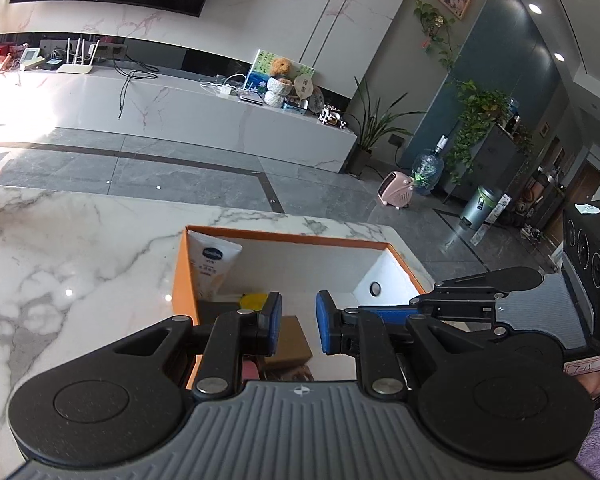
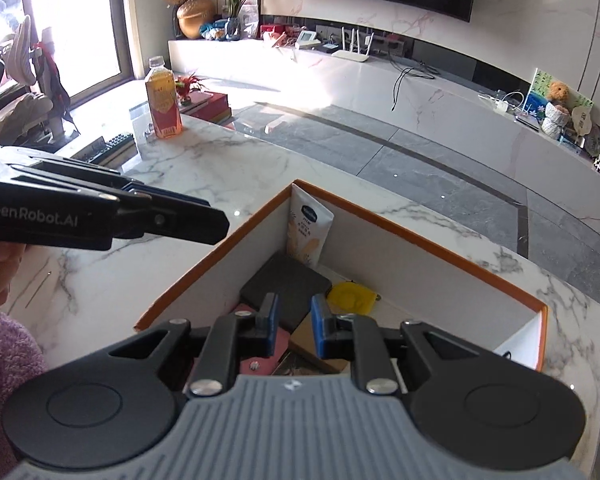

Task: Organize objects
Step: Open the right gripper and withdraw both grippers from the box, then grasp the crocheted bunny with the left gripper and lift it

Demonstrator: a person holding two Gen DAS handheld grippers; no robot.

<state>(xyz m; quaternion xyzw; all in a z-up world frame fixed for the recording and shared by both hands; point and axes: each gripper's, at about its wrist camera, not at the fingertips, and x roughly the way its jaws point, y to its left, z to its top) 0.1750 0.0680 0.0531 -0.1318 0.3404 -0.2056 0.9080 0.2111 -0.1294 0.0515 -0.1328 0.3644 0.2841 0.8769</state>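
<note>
An orange-rimmed white box sits on the marble table. Inside it a white lotion tube leans in the far corner. A dark flat case, a yellow item, a pink item and a brown cardboard piece lie on its floor. My left gripper hovers over the box, open and empty. My right gripper hovers over the box too, open and empty. The other gripper shows at the right of the left wrist view and at the left of the right wrist view.
A bottle of amber drink stands at the table's far left, with books and a remote near it. A black speaker stands to the right. Beyond the table edge are grey floor and a long TV bench.
</note>
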